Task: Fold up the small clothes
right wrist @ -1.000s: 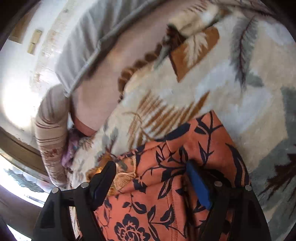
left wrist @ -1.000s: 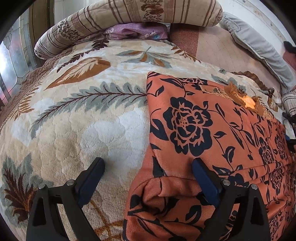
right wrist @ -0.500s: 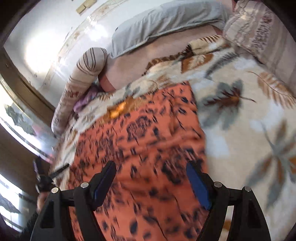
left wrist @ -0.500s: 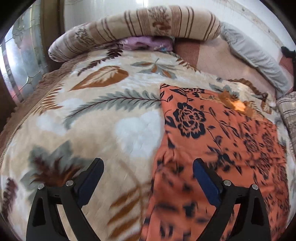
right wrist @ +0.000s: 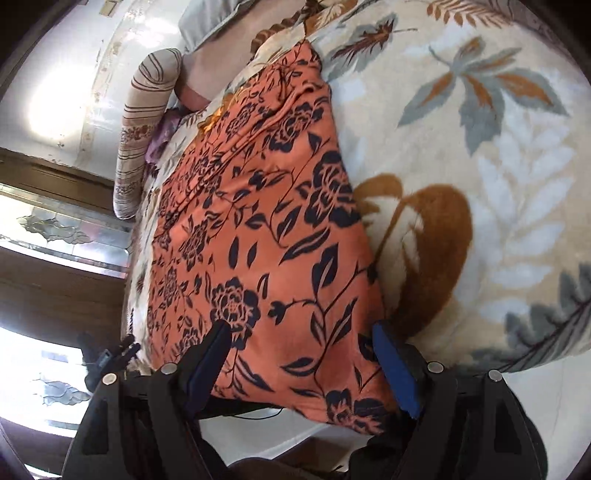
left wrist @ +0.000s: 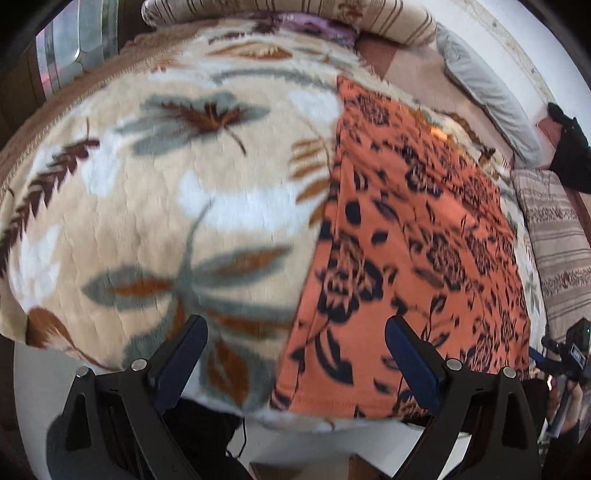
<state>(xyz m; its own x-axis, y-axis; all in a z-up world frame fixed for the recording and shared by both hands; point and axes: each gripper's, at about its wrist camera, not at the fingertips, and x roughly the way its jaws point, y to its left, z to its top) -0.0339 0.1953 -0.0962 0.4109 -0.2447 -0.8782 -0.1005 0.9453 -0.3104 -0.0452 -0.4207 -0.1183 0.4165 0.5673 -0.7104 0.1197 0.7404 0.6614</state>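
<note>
I see the orange floral garment (left wrist: 413,236) spread flat on the leaf-patterned blanket (left wrist: 155,206) of the bed, its long axis running from the near edge of the bed away toward the striped bolster (left wrist: 288,11) at the far end. My left tool (left wrist: 295,354) hangs over the garment's left edge near its near corner, jaws wide and empty. My right tool (right wrist: 299,354) sits over the near right corner, also wide open, gripping nothing. Both near corners look equally reachable. Open blanket lies left and right; I judge there's room to fold lengthwise, away from me.
</note>
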